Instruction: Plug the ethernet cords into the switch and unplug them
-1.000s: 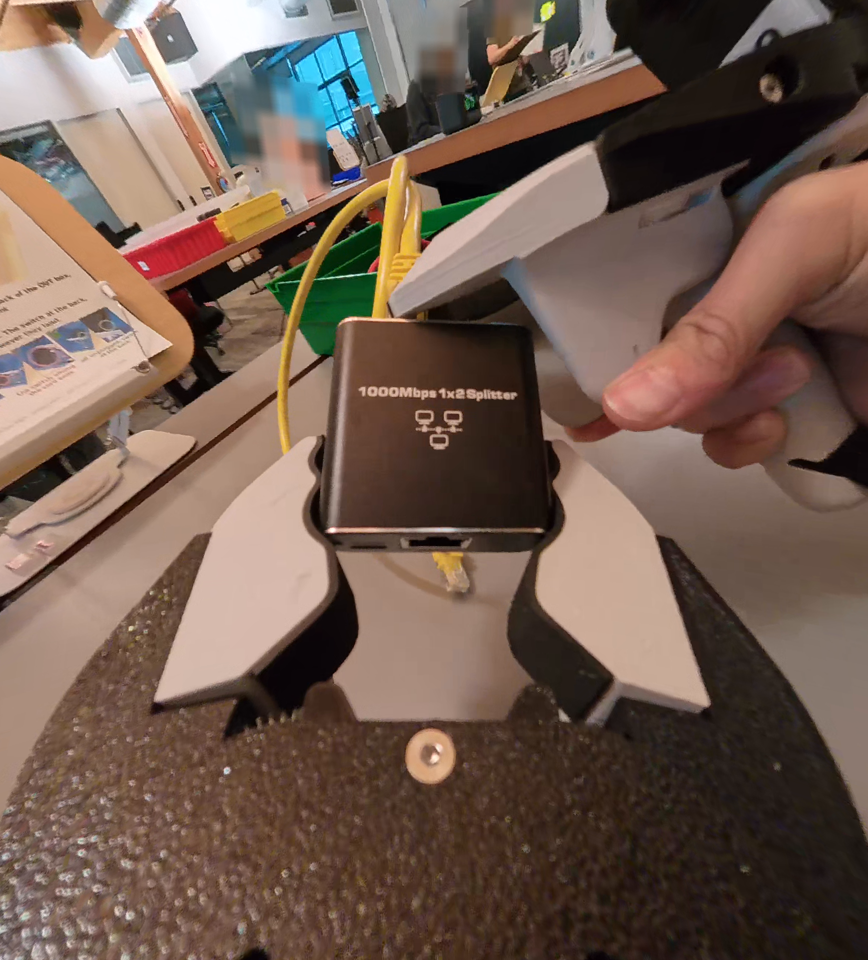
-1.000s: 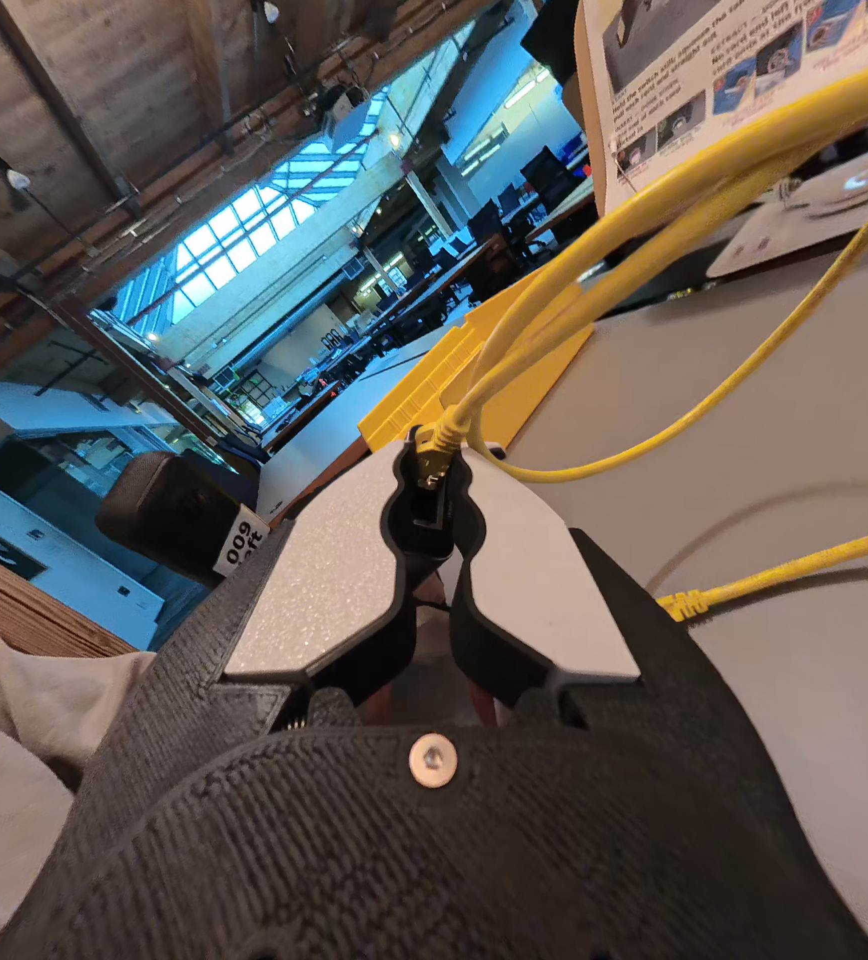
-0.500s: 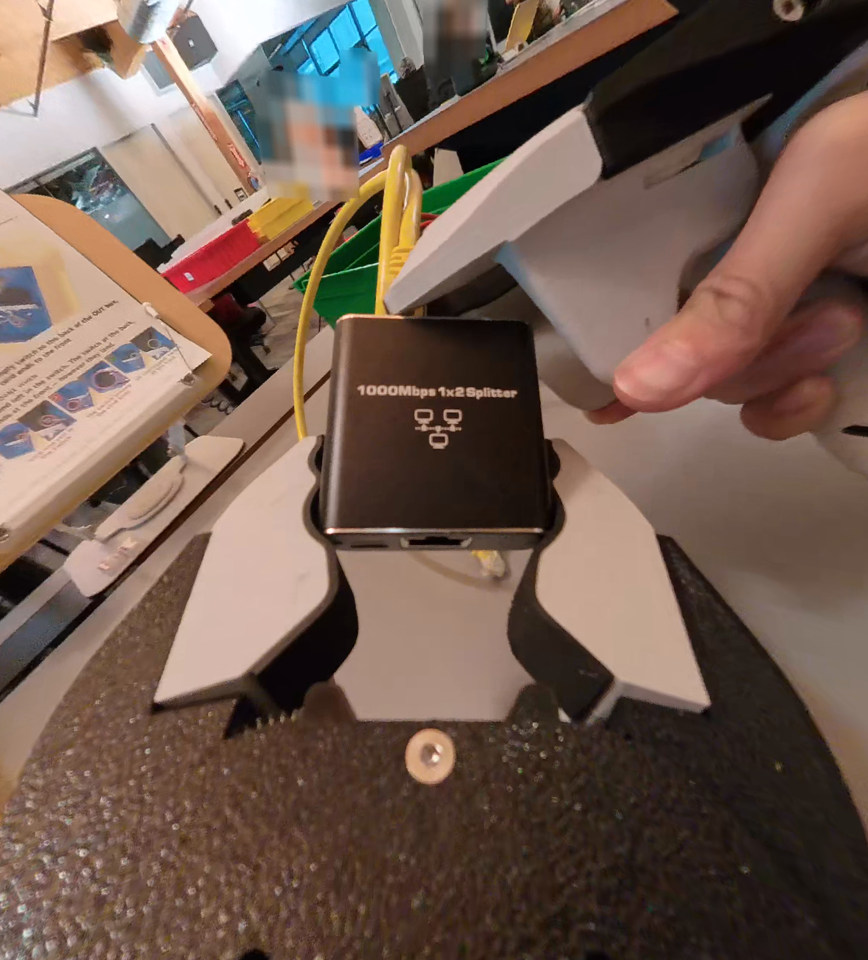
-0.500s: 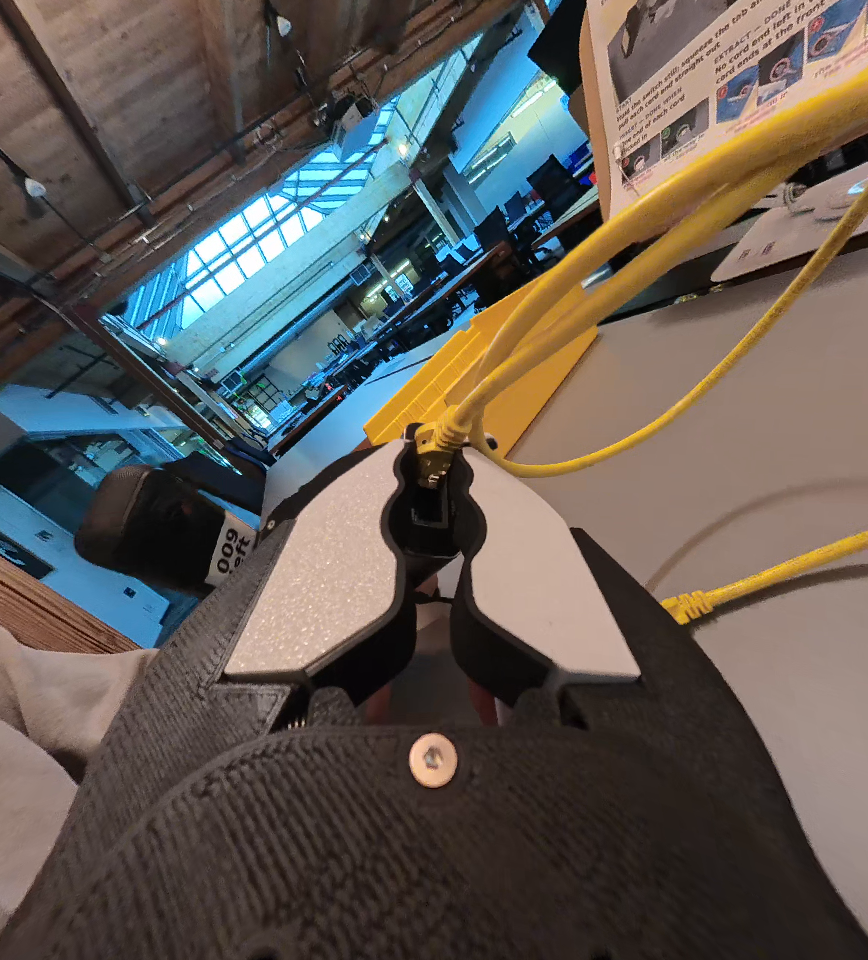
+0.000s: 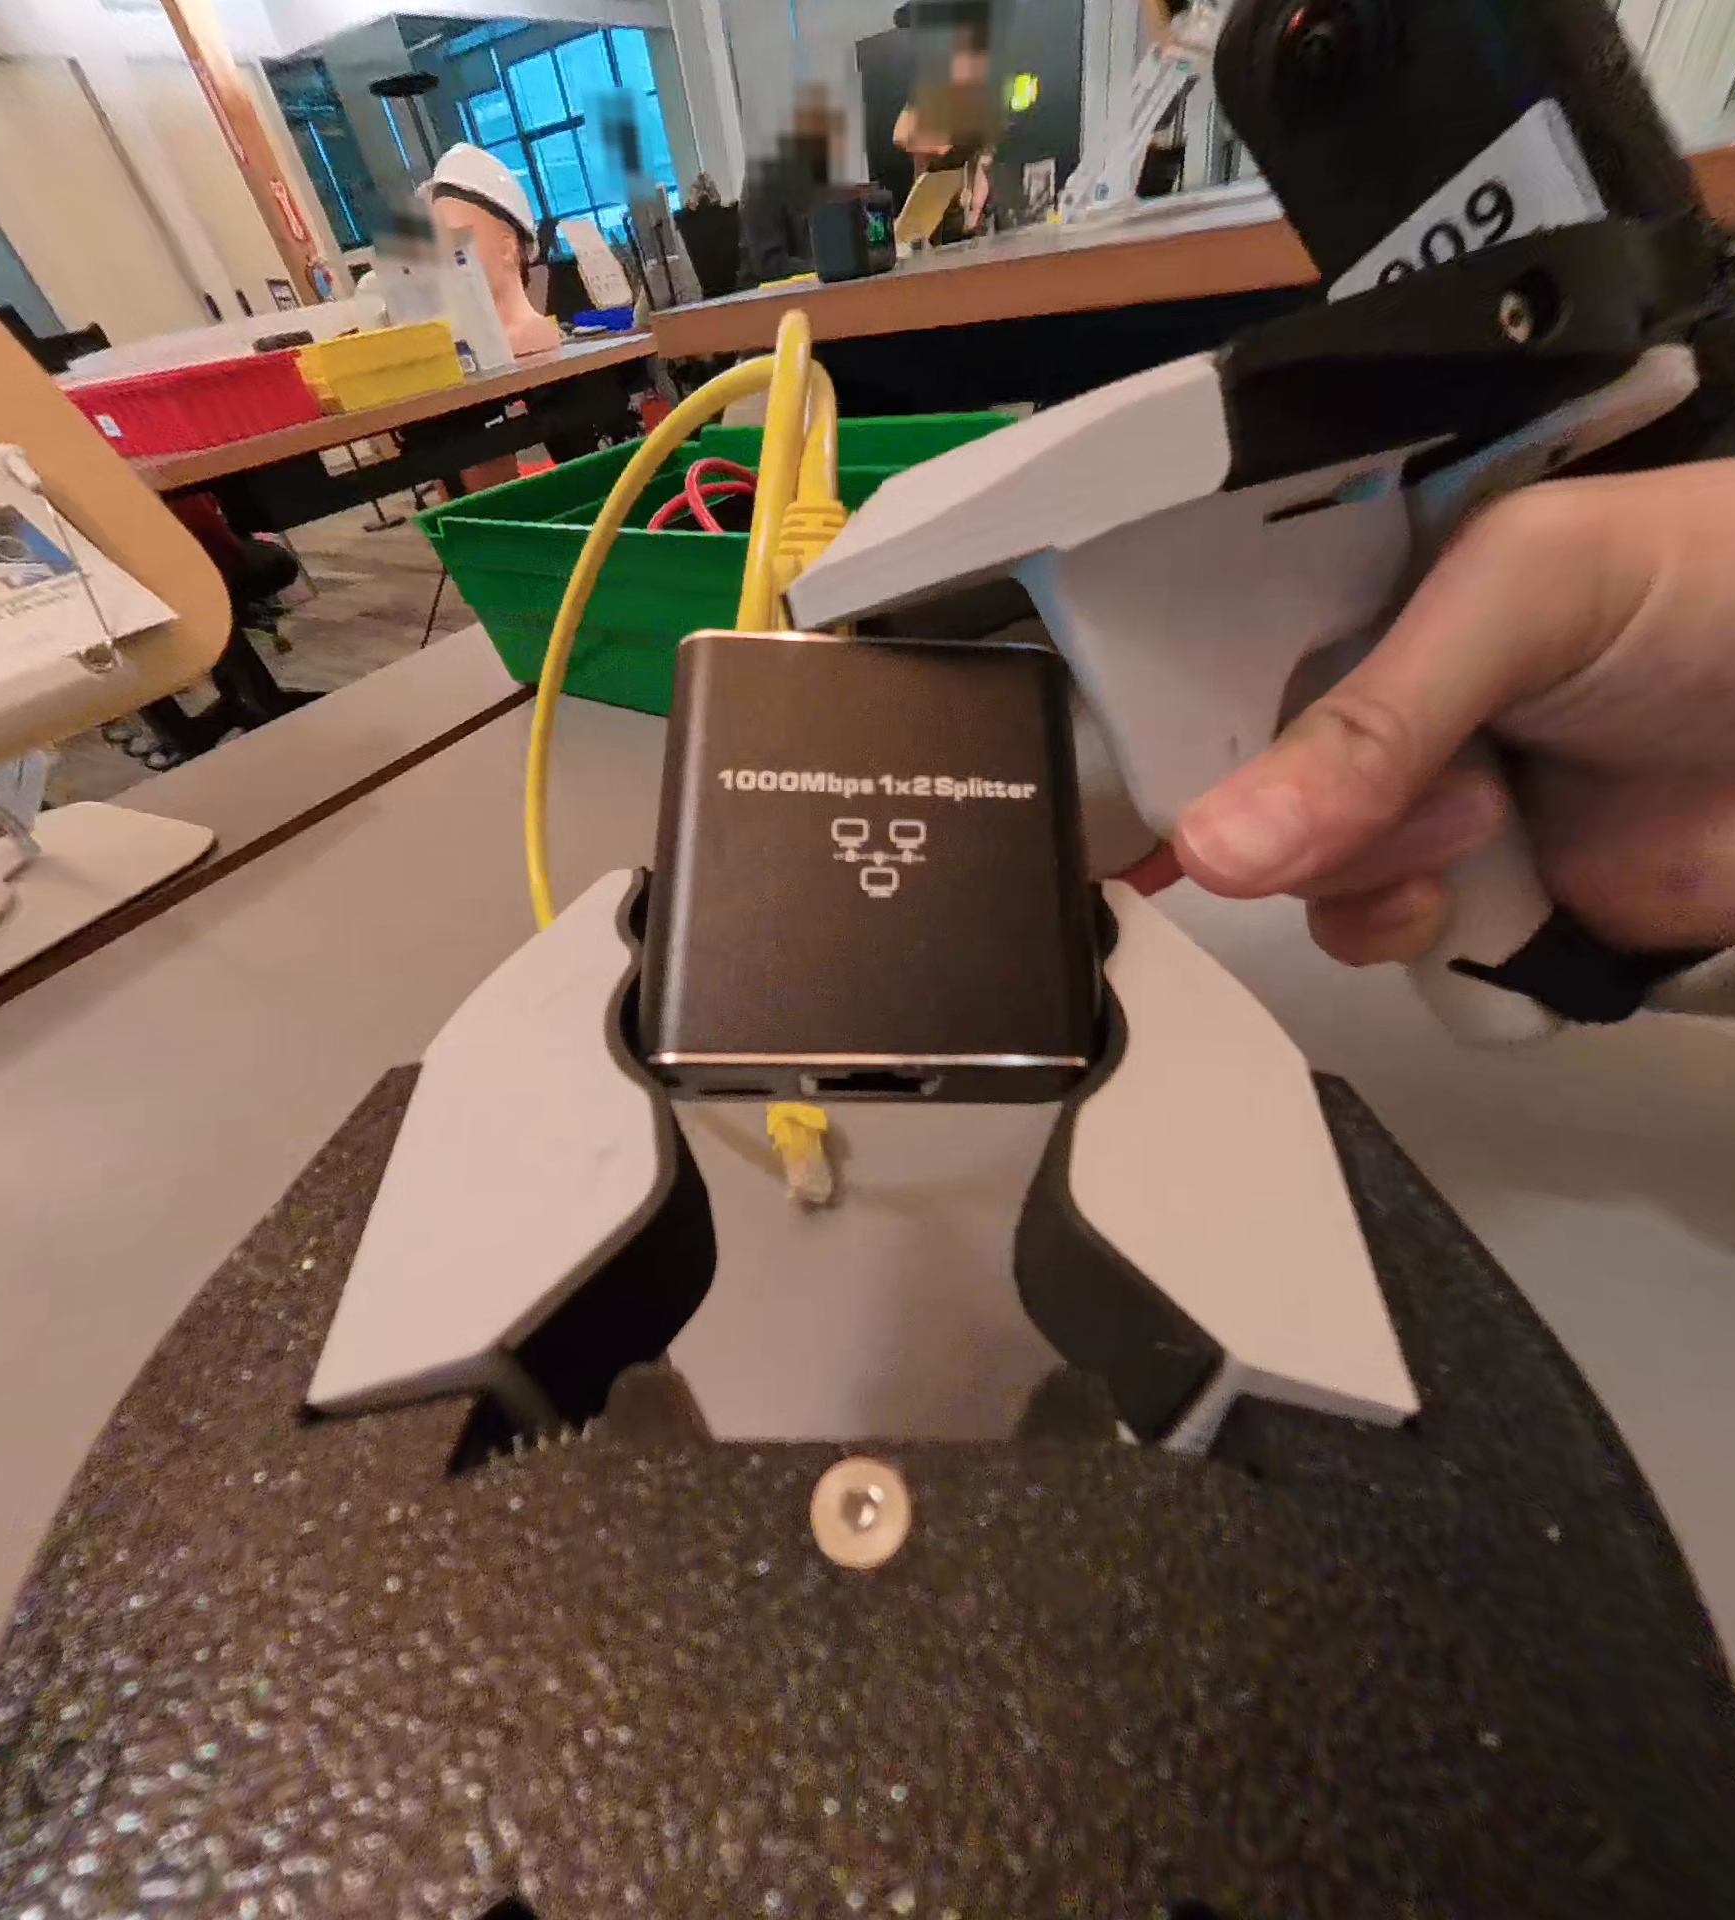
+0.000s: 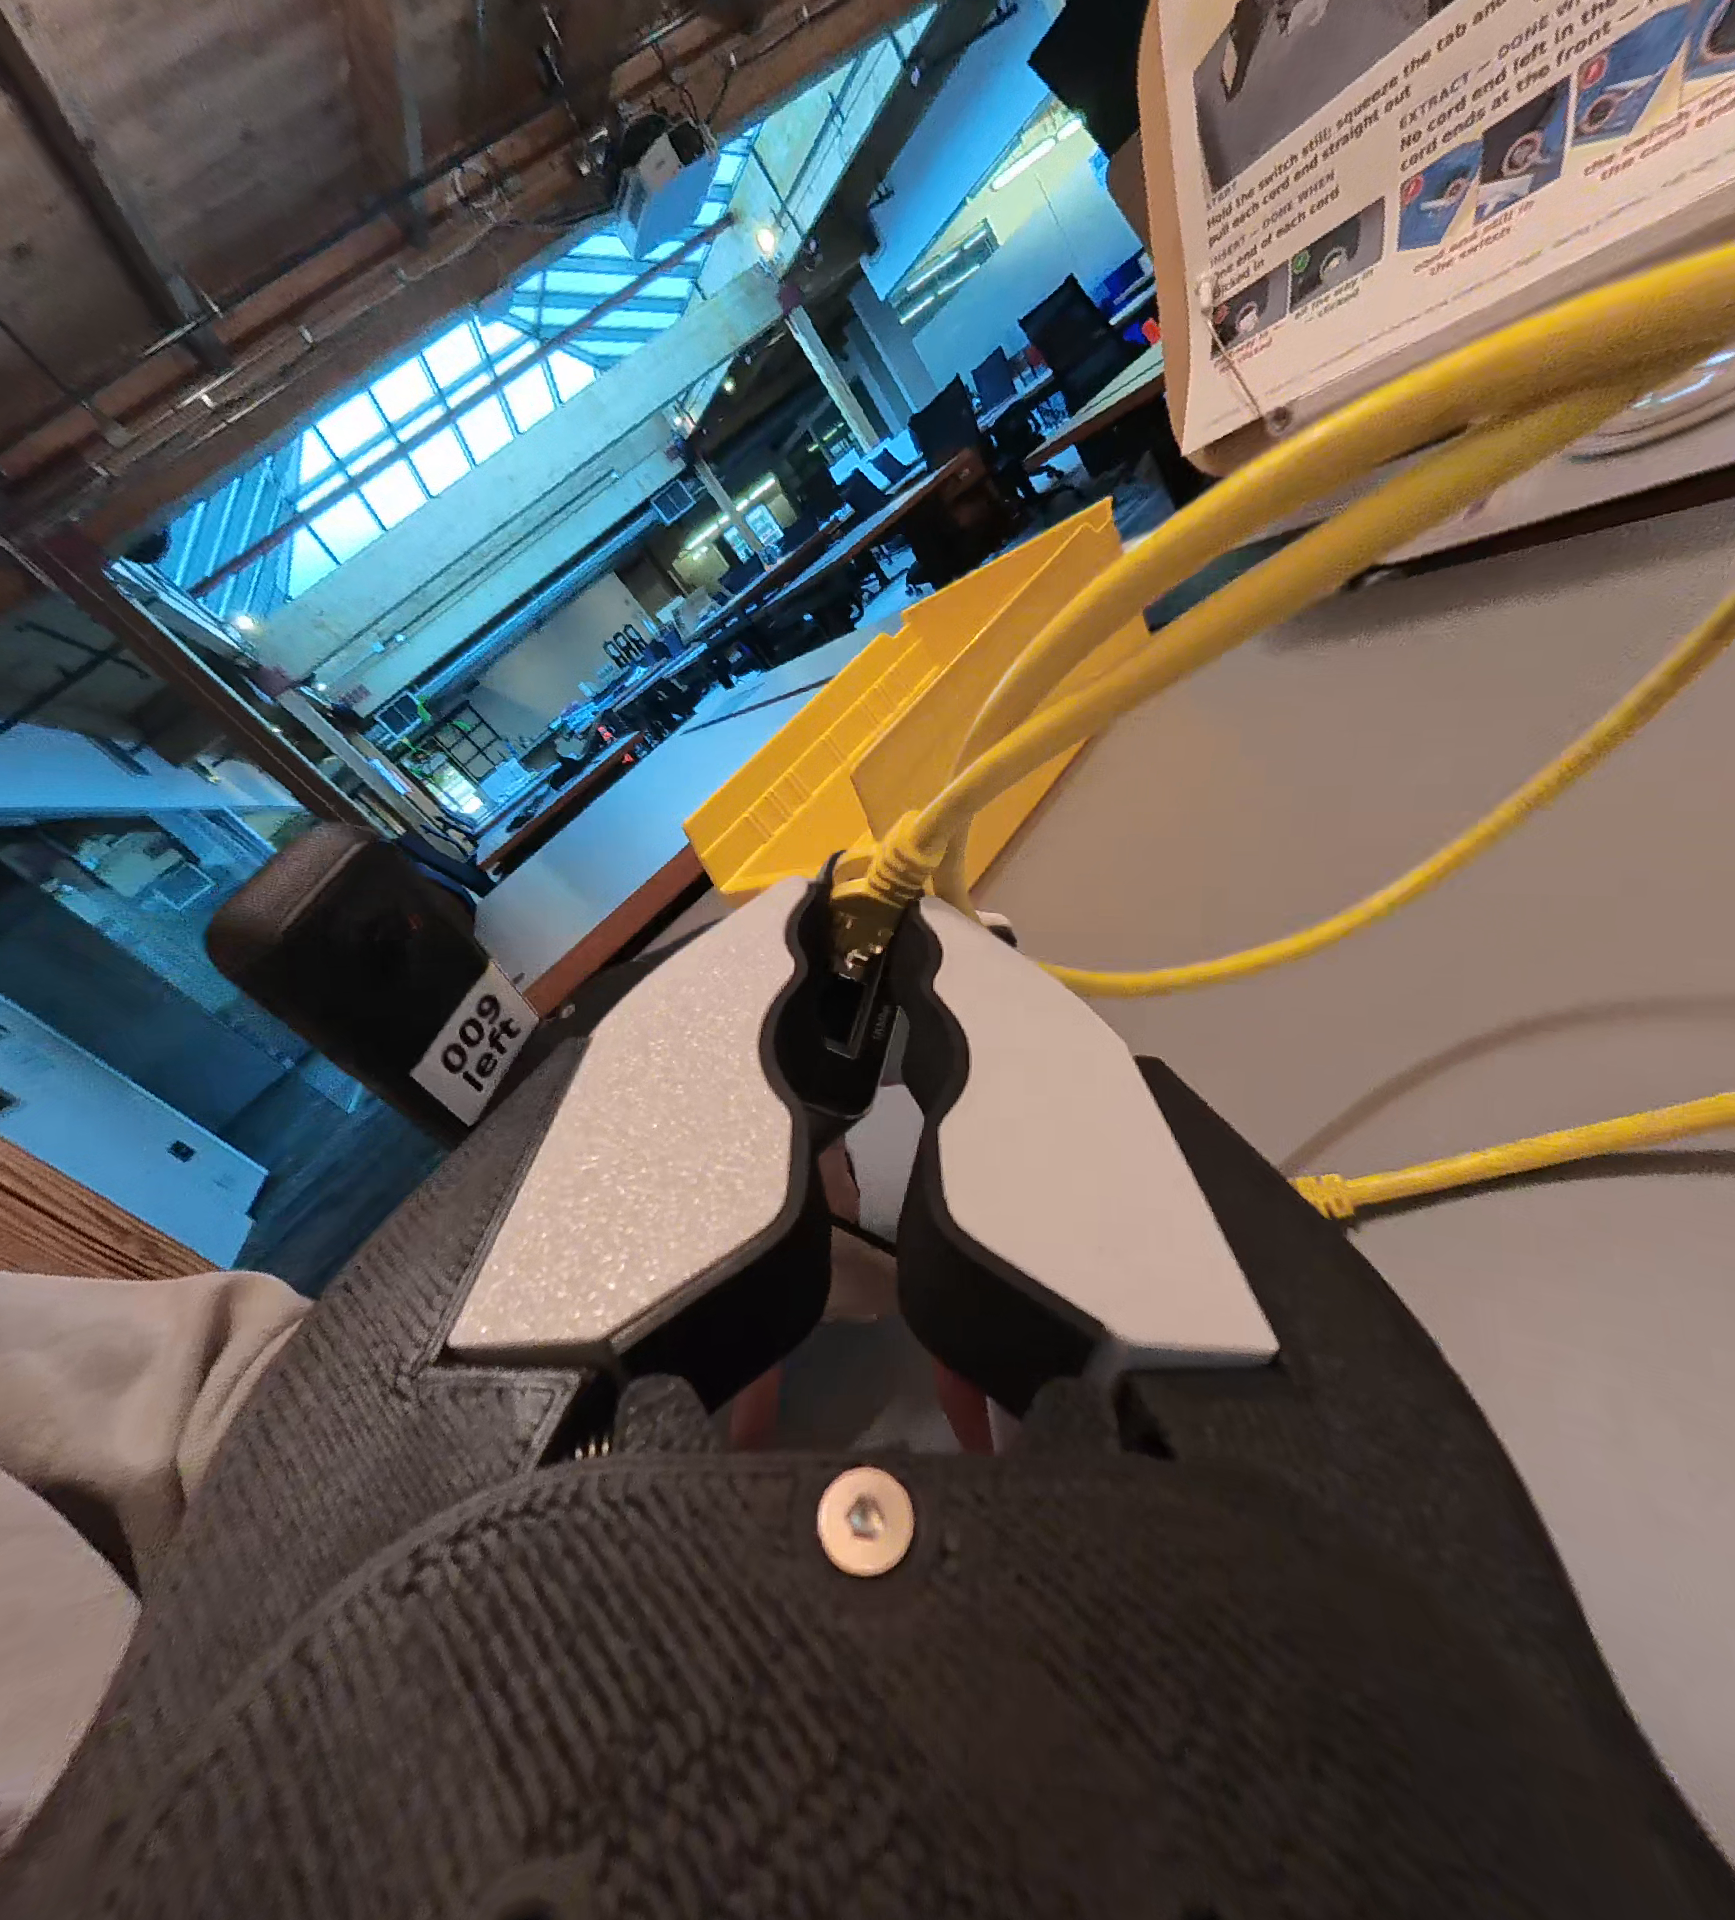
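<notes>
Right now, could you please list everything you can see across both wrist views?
switch: 1, black, clamped between the left gripper's fingers above the table
ethernet cords: 2 at least, yellow, running to the switch's far end; a loose plug lies on the table below the switch
table: 1, grey, under both grippers
green bin: 1, beyond the table's edge, red wire inside
yellow bin: 1, at the table's far edge
instruction sheet: 1, white, on a wooden stand
left gripper: 1, grey and black, shut on the switch
right gripper: 1, shut on a cord's plug at the switch
hand: 1, gripping the right gripper's handle
</notes>
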`<state>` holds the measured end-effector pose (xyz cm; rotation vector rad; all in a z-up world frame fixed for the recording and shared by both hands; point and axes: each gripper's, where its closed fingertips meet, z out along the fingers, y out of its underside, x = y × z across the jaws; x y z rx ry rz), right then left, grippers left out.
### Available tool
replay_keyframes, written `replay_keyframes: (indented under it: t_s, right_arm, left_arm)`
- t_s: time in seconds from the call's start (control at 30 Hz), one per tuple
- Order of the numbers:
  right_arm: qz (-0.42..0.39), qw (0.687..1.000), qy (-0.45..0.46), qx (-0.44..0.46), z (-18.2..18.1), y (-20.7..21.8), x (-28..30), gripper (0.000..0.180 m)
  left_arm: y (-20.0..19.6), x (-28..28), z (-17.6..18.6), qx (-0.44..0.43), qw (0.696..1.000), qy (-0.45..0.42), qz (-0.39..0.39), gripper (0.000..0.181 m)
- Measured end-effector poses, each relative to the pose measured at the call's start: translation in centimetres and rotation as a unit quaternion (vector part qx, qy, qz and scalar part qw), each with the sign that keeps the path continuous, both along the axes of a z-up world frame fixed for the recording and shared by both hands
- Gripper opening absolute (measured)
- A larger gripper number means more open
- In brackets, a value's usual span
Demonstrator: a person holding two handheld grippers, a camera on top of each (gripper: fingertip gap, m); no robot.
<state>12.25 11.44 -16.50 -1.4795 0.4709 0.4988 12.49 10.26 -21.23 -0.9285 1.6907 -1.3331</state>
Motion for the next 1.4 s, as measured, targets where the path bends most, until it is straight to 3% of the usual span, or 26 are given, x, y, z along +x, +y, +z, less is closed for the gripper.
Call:
replay_keyframes:
  t_s: [0.3,0.4,0.57,0.67,0.8,0.93,1.07,1.17,1.4]
  right_arm:
    - [0.019,0.999,0.024,0.026,0.3,0.0,-0.5,0.014]
    - [0.014,0.999,0.026,0.028,0.2,-0.1,-0.4,0.015]
    - [0.004,1.000,0.017,0.012,0.3,0.1,-0.2,0.014]
    - [0.008,0.999,0.027,0.014,0.4,0.2,-0.2,0.016]
    - [0.003,0.998,0.048,0.030,1.4,0.7,-0.3,0.014]
    - [0.006,0.999,0.034,0.034,3.3,1.2,-0.9,0.016]
    - [0.004,1.000,-0.028,0.002,4.0,1.1,-2.0,0.047]
    - [0.027,0.999,-0.042,-0.003,4.4,1.0,-3.1,0.059]
    - [0.028,0.998,-0.038,0.050,5.9,-0.5,-2.2,0.056]
  left_arm:
    - [1.2,0.3,0.2,0.147,0.986,-0.043,0.062,0.074]
    - [0.9,0.3,0.2,0.129,0.990,-0.036,0.050,0.075]
    - [-0.1,0.3,0.4,0.014,1.000,-0.009,0.008,0.074]
    - [0.5,0.4,0.4,0.069,0.997,-0.019,0.029,0.074]
    - [0.7,0.2,1.4,0.045,0.999,-0.023,0.021,0.074]
    - [0.9,-0.4,3.6,-0.061,0.998,-0.019,-0.010,0.074]
    - [1.3,-0.8,5.1,-0.134,0.990,-0.022,-0.039,0.074]
    - [1.4,-1.4,6.3,-0.210,0.974,-0.029,-0.075,0.074]
    - [2.2,-2.7,8.6,-0.365,0.914,-0.037,-0.171,0.074]
